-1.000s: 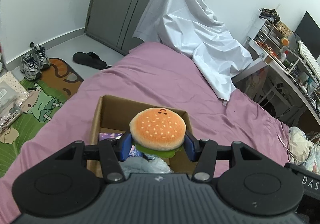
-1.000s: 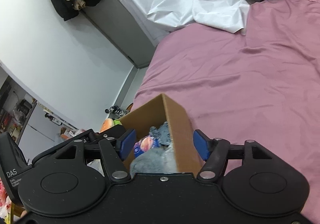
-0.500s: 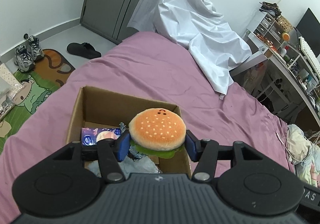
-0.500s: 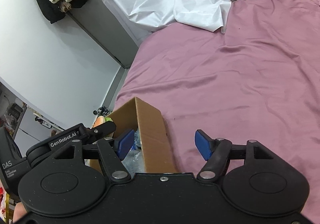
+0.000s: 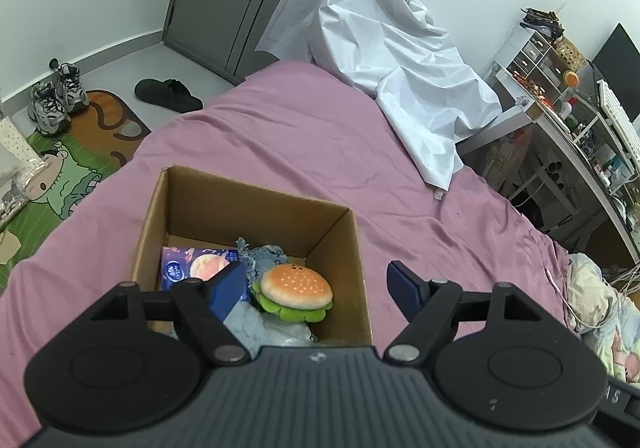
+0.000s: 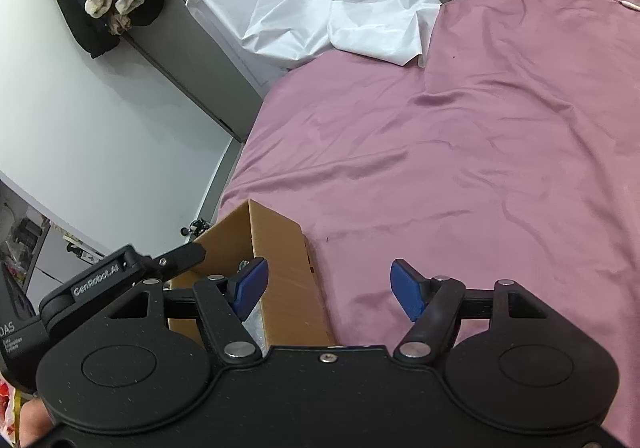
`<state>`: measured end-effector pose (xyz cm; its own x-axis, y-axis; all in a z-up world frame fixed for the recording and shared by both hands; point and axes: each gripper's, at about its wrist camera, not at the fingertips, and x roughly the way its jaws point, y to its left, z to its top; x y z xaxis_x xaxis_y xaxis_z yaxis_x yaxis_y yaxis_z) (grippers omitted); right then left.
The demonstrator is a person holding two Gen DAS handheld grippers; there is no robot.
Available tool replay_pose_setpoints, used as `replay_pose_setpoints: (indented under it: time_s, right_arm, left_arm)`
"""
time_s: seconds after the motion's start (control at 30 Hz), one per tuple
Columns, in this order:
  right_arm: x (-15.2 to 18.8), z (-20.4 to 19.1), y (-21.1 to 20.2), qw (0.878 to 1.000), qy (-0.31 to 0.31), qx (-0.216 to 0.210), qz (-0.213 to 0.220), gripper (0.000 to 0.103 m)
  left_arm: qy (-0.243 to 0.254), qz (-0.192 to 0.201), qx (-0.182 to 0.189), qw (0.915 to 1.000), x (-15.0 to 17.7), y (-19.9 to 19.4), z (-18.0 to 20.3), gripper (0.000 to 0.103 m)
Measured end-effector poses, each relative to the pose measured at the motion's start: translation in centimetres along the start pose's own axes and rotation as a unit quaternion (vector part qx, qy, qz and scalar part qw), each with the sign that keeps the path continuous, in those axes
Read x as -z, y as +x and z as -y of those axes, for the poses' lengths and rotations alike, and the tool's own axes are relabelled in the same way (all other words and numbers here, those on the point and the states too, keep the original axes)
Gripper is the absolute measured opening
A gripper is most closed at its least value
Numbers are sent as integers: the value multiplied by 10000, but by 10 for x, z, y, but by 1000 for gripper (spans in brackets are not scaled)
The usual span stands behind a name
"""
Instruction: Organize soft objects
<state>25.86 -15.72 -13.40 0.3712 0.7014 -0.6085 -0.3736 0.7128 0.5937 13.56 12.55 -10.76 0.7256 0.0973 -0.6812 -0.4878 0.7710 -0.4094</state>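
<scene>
A plush hamburger [image 5: 295, 288] lies inside the open cardboard box [image 5: 256, 203] on the purple bed. It rests on grey-blue soft items [image 5: 260, 258], beside a blue printed pack [image 5: 196, 262]. My left gripper [image 5: 316, 284] hangs open and empty just above the box. My right gripper [image 6: 326, 288] is open and empty, low over the bed at the box's right wall [image 6: 280, 272]. The left gripper's body shows in the right wrist view [image 6: 120, 276].
The purple bedsheet [image 6: 460, 167] spreads to the right of the box. A white sheet [image 5: 392, 59] drapes at the bed's far end. Shoes [image 5: 56, 95], a slipper [image 5: 168, 93] and a cartoon mat [image 5: 72, 167] lie on the floor at left. A cluttered desk [image 5: 572, 119] stands at right.
My left gripper opened and let go of the plush hamburger, which dropped into the box. The right gripper drifted right, away from the box.
</scene>
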Motion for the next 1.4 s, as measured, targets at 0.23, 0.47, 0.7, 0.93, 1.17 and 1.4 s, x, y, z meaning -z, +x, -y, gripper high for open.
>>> replay_pose_setpoints:
  time_s: [0.23, 0.47, 0.7, 0.93, 1.17, 1.4]
  right_arm:
    - [-6, -2, -14, 9999, -108, -63, 65, 72]
    - [-13, -7, -34, 9993, -276, -197, 151, 82]
    - [-25, -9, -57, 9979, -436, -443, 159, 95]
    - [-33, -6, -88, 9954, -728, -596, 198, 100]
    - [-39, -5, -115, 9920, -994, -756, 186, 103]
    - [-41, -6, -139, 9884, -1290, -782, 171, 103]
  left_arm:
    - [291, 24, -77, 9995, 8, -19, 2, 83]
    - [386, -58, -272, 9989, 13, -42, -2, 89]
    - [557, 40, -296, 9980, 14, -73, 5, 96]
    - [683, 70, -254, 9973, 16, -102, 21, 97]
    - [694, 121, -219, 9973, 23, -128, 35, 97]
    - [676, 186, -290, 9971, 31, -148, 47, 98]
